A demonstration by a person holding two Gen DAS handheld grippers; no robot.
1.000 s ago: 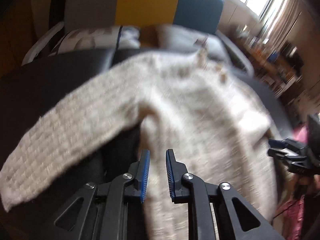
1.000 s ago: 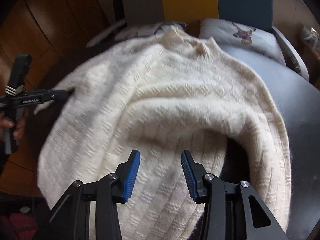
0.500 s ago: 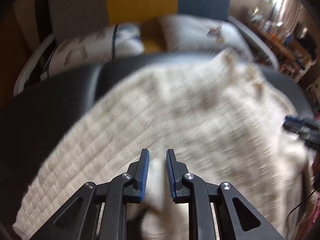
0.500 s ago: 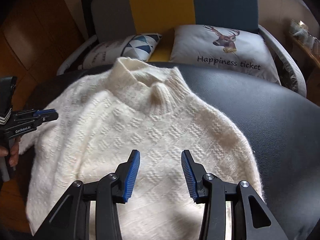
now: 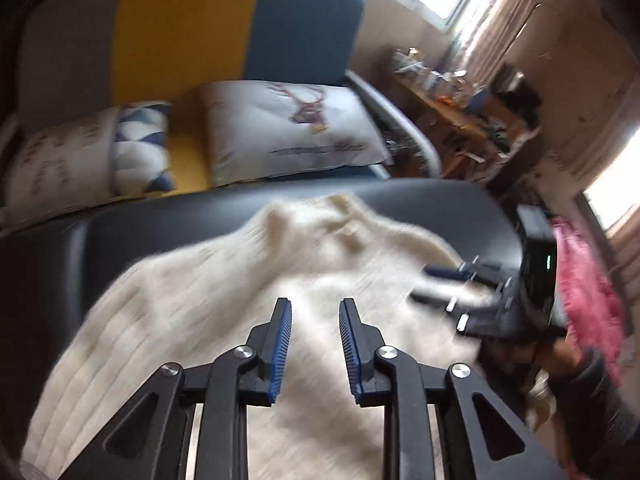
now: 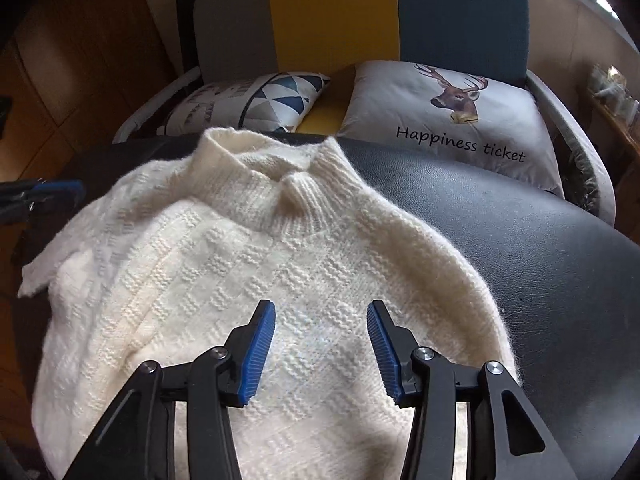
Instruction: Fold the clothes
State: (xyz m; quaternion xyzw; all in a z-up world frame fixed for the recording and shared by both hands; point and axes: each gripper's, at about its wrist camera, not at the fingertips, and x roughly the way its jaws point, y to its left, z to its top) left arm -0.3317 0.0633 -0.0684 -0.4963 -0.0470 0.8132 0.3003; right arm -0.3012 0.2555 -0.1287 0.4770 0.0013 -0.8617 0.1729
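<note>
Cream knit sweater [image 6: 248, 264]: spread on black padded surface [image 6: 520, 240], collar toward cushions. Left gripper [image 5: 315, 308] and right gripper [image 6: 321, 312]: jaws opening, nothing clamped, above the knit.

Sweater [image 6: 256, 264]: cream white, knitted in basket-weave check blocks, ribbed collar. Table top [image 6: 520, 240]: black, leather-grain. Sofa back [image 6: 332, 12]: 3 colour panels, grey, mustard yellow, teal blue. Deer cushion [image 6: 448, 120]: pale grey, brown stag head, black script "Happiness ticket". Triangle cushion [image 6: 256, 104]: white with blue, navy and grey triangles. Right gripper [image 6: 321, 350] and left gripper [image 5: 315, 344]: black frames, ribbed blue pads. Pink cloth [image 5: 588, 292] at right edge of left wrist view.
</note>
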